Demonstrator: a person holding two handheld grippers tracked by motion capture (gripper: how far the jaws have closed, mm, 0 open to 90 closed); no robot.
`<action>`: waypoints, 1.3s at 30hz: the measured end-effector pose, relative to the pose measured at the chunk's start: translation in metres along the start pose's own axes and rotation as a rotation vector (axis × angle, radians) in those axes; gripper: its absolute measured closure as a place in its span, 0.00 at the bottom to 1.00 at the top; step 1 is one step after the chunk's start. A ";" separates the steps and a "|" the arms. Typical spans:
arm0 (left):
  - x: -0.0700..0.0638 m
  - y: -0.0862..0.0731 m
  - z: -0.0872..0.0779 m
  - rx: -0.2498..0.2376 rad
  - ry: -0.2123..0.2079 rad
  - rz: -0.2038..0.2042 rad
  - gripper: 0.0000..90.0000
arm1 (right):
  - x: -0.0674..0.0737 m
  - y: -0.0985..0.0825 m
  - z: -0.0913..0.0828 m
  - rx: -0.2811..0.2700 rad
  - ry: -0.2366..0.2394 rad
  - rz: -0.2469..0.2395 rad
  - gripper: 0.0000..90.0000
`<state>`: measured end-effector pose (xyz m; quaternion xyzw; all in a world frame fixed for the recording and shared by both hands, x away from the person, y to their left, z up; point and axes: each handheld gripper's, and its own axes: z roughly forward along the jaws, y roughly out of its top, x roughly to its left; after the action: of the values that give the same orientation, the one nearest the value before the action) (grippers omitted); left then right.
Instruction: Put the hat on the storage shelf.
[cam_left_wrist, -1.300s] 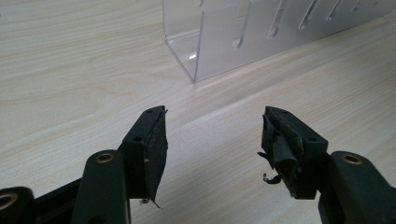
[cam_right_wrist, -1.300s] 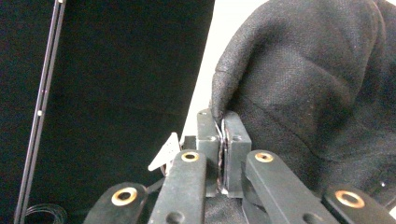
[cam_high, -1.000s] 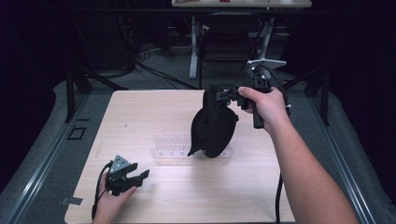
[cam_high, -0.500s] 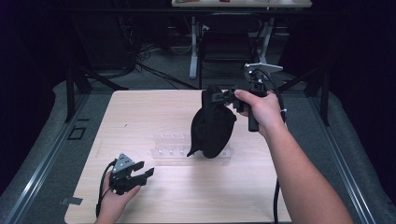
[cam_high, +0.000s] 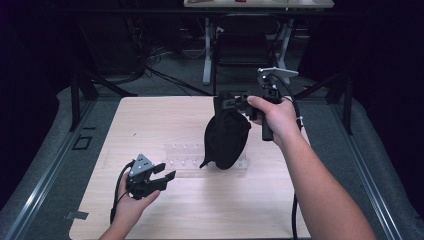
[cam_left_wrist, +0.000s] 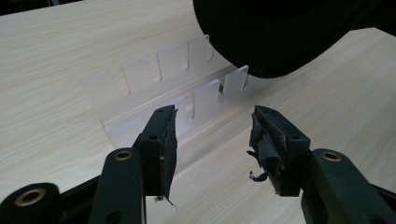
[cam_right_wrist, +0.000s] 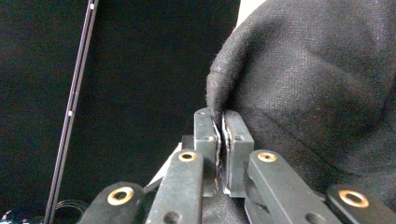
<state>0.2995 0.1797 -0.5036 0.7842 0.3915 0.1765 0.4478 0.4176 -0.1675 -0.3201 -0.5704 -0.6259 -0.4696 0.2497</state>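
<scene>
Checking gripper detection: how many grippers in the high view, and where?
2. The left gripper is open, low over the table's near-left part. The right gripper is raised at the far right, shut on the black bag hanging over the clear rack.

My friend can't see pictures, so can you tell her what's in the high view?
A person's right gripper pinches the top of a black cloth bag and holds it up over a clear plastic rack on a pale wooden table. The left gripper waits open near the table's front edge, holding nothing.
</scene>
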 end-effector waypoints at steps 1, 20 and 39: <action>-0.002 0.003 0.001 0.001 -0.006 0.007 0.56 | 0.000 0.000 0.000 -0.003 0.002 0.002 0.96; -0.039 0.036 0.021 0.014 -0.105 0.111 0.74 | 0.001 -0.001 0.005 -0.001 0.025 -0.005 0.95; -0.060 0.041 0.040 0.030 -0.053 0.232 0.91 | 0.002 -0.003 0.010 -0.008 0.052 -0.009 0.93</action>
<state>0.3054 0.0982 -0.4861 0.8354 0.2887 0.2005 0.4225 0.4164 -0.1574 -0.3237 -0.5561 -0.6198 -0.4880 0.2616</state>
